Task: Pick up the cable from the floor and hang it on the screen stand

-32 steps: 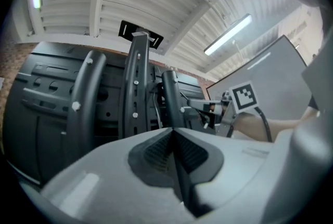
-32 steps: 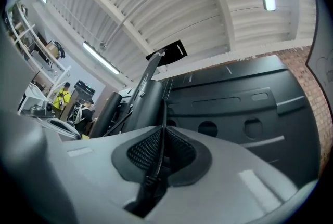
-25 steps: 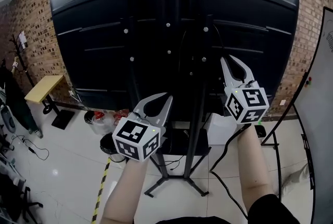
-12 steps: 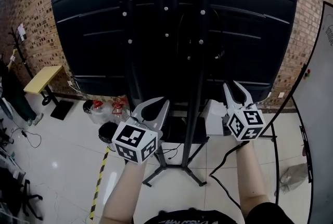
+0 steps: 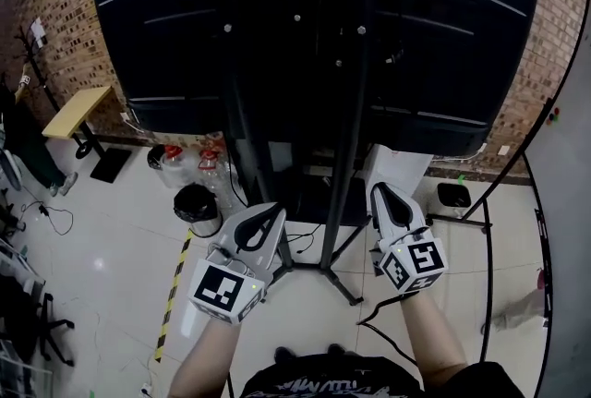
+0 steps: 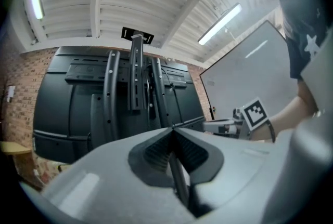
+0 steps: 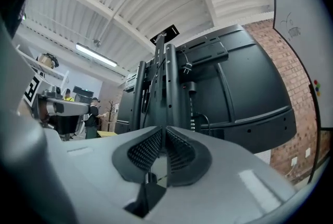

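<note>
Both tongs are pressed together with nothing in them right now. The left tongs point(image 5: 279, 211) have their tips touching in the left gripper view. The right tongs point(image 5: 377, 189) are the same, pads meeting with no cable between them.

So what changed: a second ago both hands were up in front of the back of the screen point(image 5: 443, 45) and the right tongs were spread in a V. Now they've dropped to around the foot of the screen stand point(image 5: 349, 138), which sits at 12 o'clock, and that V has snapped closed. The head camera has tipped further down too, so more floor point(image 5: 111, 239) is showing.

The cable point(image 5: 371, 317) is still on the floor. It's a thin black line at about 6 o'clock from the right tongs, just beside the right forearm, and it runs back toward the person's feet. My read is the hands are heading down for the pick-up, so the grab hasn't happened yet and the right tongs will need to open again first. There's also some dark wiring already up on the stand, but I can't tell if it's related.

As for writing, there's nothing readable. The cubes only carry black-and-white square markers, the whiteboard point(image 6: 244, 72) has faint marks too small to read, and I can't see any brand on the screen.
</note>
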`<state>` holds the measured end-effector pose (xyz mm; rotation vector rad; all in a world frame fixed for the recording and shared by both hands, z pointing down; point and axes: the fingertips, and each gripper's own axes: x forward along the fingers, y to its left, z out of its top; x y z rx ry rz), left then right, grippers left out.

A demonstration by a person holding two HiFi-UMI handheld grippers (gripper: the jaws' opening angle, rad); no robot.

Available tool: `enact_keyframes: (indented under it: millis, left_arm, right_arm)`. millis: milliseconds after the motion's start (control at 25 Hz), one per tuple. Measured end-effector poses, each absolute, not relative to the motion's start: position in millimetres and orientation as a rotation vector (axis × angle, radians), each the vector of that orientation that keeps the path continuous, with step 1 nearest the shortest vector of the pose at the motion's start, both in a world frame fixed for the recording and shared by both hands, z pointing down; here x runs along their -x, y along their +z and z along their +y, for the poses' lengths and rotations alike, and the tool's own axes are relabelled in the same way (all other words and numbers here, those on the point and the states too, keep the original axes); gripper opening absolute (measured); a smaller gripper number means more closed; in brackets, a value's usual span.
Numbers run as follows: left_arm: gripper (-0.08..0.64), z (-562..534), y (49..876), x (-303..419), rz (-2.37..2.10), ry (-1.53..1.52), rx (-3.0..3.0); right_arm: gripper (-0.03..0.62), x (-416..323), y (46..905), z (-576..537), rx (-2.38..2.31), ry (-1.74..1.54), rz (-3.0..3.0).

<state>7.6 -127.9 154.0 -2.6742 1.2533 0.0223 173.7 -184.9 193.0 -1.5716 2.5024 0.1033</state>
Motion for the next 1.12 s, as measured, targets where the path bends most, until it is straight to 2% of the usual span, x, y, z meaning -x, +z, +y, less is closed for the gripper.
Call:
enact_keyframes:
  millis: [520,1120]
  left_arm:
    - [0.000,-76.1,246.1,26.4,1.507,0.037,2.770]
    - [0.000,-58.3,269.9,38.8,1.588,0.029,2.767]
  right_arm:
    - [0.014,-60.9,256.2,-123.8,1.268,0.046,2.807]
    - [0.008,-34.2,290.7,-92.3,1.186,-0.007,2.931]
